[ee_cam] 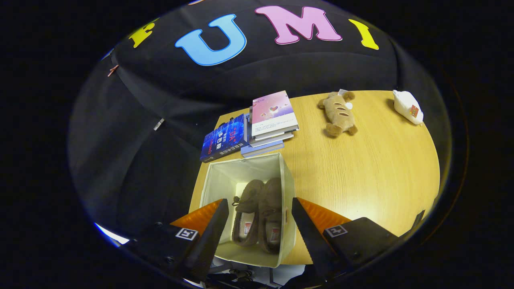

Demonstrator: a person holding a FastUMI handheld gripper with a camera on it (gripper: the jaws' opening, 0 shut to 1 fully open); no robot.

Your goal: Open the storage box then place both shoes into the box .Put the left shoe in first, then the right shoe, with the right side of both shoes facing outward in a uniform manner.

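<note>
Shoes lie side by side inside the open storage box (245,168) in the lower middle of the frame — the left-hand shoe (245,212) and the right-hand shoe (271,214), both brown and fuzzy, their openings and pale insoles facing up, their sides touching. Which one is the left shoe and which the right I cannot tell. The box is a cream fabric cube with no lid over it, standing on the wooden table (361,168) near the table's left edge.

The claw (260,224) hangs above the box with its two dark fingers spread wide — open and holding nothing; the left finger (209,237) overlaps the box's left wall and the right finger (309,233) sits just outside its right wall, the shoes showing between them.

Beyond the box, toward the upper middle, a stack of books (271,120) rests on the table with a blue book (223,138) just beside it. Further right lies a brown plush toy (338,112), and in the upper right a white object (407,106) near the table's far edge.
</note>
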